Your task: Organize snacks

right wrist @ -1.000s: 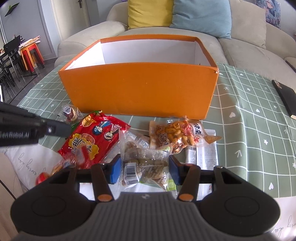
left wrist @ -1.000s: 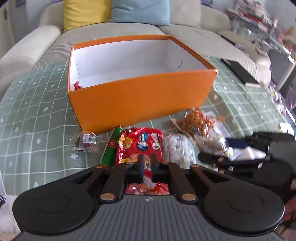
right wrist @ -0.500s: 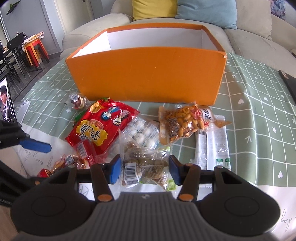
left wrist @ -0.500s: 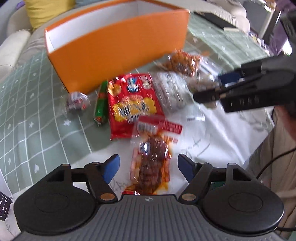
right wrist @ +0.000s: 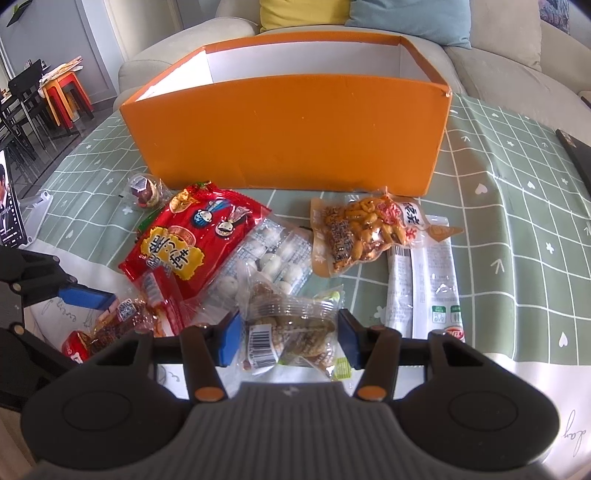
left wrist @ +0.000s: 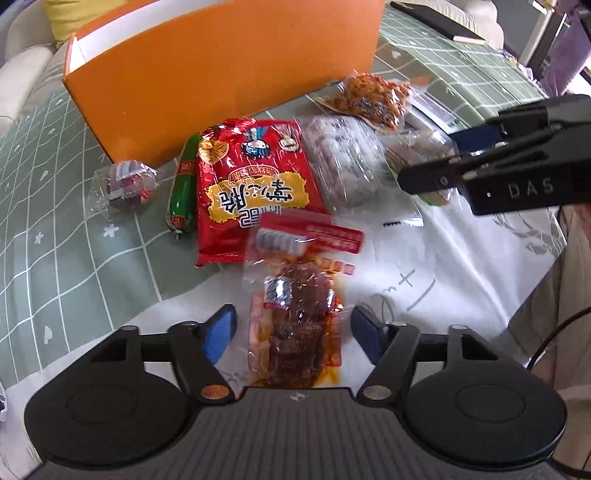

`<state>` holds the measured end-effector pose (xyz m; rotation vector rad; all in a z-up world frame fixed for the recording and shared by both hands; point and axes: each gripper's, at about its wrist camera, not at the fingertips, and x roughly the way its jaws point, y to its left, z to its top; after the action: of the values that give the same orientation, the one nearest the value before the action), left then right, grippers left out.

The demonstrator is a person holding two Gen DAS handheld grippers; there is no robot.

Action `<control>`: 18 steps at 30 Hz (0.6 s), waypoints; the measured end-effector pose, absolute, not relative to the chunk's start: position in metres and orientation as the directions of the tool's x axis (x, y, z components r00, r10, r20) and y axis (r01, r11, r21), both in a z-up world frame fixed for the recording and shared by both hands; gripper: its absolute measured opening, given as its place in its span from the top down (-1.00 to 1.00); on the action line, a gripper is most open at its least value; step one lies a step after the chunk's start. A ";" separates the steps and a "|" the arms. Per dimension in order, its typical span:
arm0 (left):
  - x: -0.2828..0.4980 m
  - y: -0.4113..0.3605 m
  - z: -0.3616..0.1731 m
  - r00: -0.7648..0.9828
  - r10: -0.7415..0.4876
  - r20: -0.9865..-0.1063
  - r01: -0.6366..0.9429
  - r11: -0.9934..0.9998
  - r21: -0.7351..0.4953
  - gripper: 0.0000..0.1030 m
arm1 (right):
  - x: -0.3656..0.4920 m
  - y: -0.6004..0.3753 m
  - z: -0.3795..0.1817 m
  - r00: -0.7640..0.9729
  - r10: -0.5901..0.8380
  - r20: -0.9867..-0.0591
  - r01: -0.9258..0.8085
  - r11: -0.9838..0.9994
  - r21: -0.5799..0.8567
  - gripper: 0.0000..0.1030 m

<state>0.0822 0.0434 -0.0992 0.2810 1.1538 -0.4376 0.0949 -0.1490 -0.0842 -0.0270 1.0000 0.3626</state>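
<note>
An orange box [right wrist: 295, 125] stands open at the back of the table; it also shows in the left wrist view [left wrist: 221, 74]. Snack packs lie in front of it: a big red bag [left wrist: 251, 184], a green sausage [left wrist: 183, 192], a clear pack of white balls [right wrist: 269, 258], a peanut pack [right wrist: 362, 232]. My left gripper [left wrist: 293, 330] is open around a clear pack of dark red meat [left wrist: 299, 332] lying on the table. My right gripper [right wrist: 288, 338] is open with its jaws on either side of a clear pack of brown nuts [right wrist: 288, 332].
A small wrapped sweet [left wrist: 122, 184] lies left of the sausage. Two white stick packs [right wrist: 424, 280] lie right of the nuts. A sofa with cushions [right wrist: 406, 11] is behind the table. A phone screen [right wrist: 9, 206] stands at the left edge. A black item [right wrist: 576, 155] lies far right.
My left gripper was shut a second ago; it has opened and pulled back, and the dark red meat pack now lies between its jaws. The right gripper has risen slightly.
</note>
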 end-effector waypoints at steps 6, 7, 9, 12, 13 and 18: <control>0.079 0.044 -0.098 0.352 -0.184 -0.918 0.438 0.899 -0.012 -0.31 | 0.096 -0.150 -0.085 0.486 0.280 -0.828 -0.306 0.942 0.139 -0.02; 0.078 0.044 -0.098 0.355 -0.182 -0.917 0.424 0.905 -0.016 -0.30 | 0.096 -0.150 -0.085 0.486 0.277 -0.829 -0.302 0.943 0.138 -0.02; 0.076 0.045 -0.097 0.363 -0.178 -0.915 0.399 0.917 -0.019 -0.30 | 0.097 -0.151 -0.086 0.486 0.275 -0.829 -0.297 0.945 0.139 -0.02; 0.073 0.045 -0.092 0.387 -0.167 -0.907 0.371 0.928 -0.012 -0.28 | 0.097 -0.151 -0.085 0.488 0.277 -0.828 -0.300 0.944 0.138 -0.02; 0.073 0.045 -0.090 0.395 -0.165 -0.904 0.362 0.932 -0.011 -0.28 | 0.096 -0.151 -0.083 0.491 0.280 -0.825 -0.304 0.942 0.139 -0.02; 0.071 0.043 -0.073 0.434 -0.167 -0.886 0.332 0.943 -0.015 -0.26 | 0.093 -0.150 -0.077 0.506 0.285 -0.814 -0.317 0.939 0.132 -0.01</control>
<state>0.0712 0.0431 -0.0732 0.1708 1.0795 -0.3130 0.0934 -0.1498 -0.0775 -0.0356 0.9753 0.3630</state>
